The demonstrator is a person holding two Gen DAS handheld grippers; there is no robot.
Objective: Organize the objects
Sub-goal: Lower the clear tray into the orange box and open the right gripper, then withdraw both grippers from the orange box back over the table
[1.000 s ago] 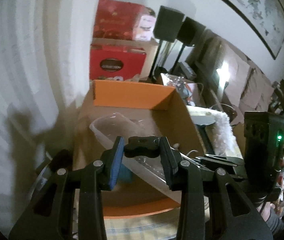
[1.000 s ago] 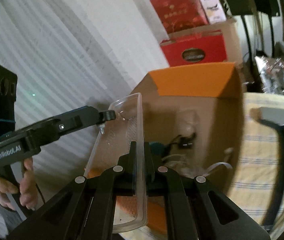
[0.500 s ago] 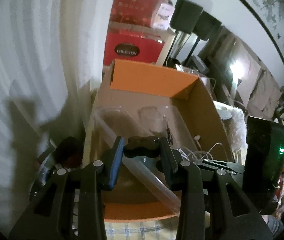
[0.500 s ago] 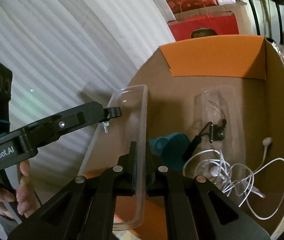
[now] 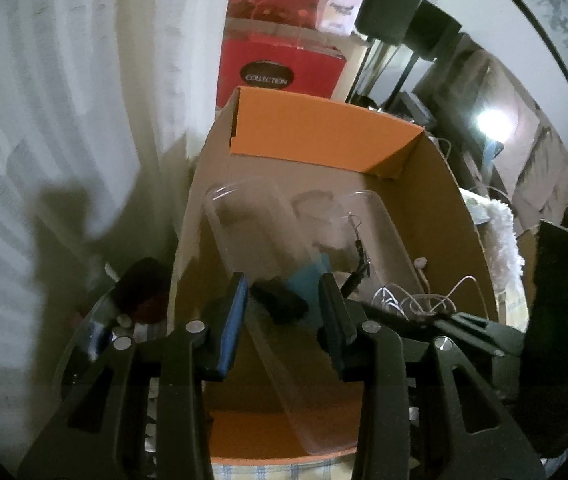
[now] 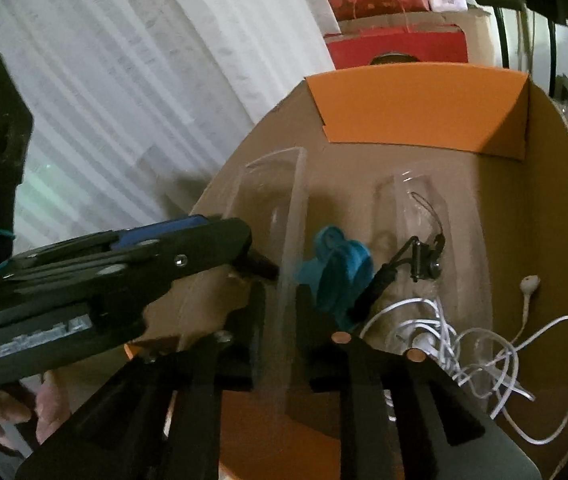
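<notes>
Your right gripper [image 6: 279,304] jaws have just been opening and are now standing apart, with the clear plastic tray's [image 6: 290,264] rim passing between them untouched. Your left gripper [image 5: 281,300] jaws are spreading slightly around a small black piece [image 5: 279,300] without pressing it. Beyond both jaws, inside the cardboard box [image 6: 424,108], a teal object [image 6: 340,272] and white earphones [image 6: 480,356] are lying.

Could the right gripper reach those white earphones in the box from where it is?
Probably yes. The white earphones lie uncovered in the open cardboard box, just right of the right gripper. But the clear plastic tray stands between its jaws, which have just been opening.
</notes>
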